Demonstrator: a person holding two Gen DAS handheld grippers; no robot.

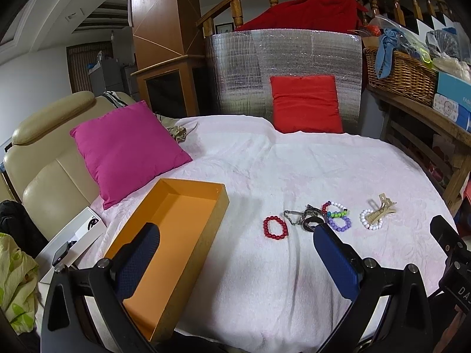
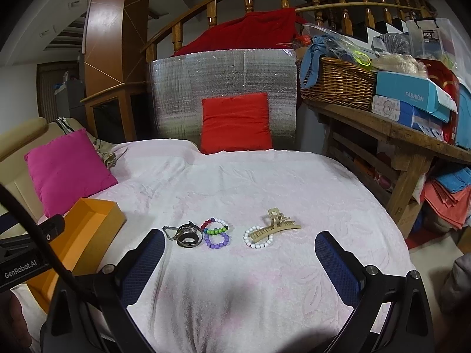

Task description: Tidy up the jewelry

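Observation:
An empty orange box [image 1: 164, 247] lies on the white blanket [image 1: 265, 161], left of a row of jewelry. The row holds a red bead bracelet [image 1: 275, 227], a metal chain and dark bangles [image 1: 306, 219], a multicoloured bead bracelet [image 1: 335, 209], a purple bead bracelet [image 1: 340, 223], a white bead bracelet [image 1: 370, 219] and a beige hair claw [image 1: 382, 209]. My left gripper [image 1: 235, 235] hovers open, its left finger over the box. My right gripper [image 2: 240, 245] is open just short of the purple bracelet [image 2: 217, 240], white bracelet [image 2: 257, 236] and claw [image 2: 275, 225]. The box [image 2: 82, 229] shows at left there.
A pink pillow [image 1: 129, 150] and a red pillow [image 1: 306, 103] rest on the blanket's far side. A beige leather seat [image 1: 44, 158] stands left. A wooden shelf [image 2: 397, 129] with a wicker basket [image 2: 338, 82] and boxes runs along the right. A watch box [image 1: 73, 235] sits beside the orange box.

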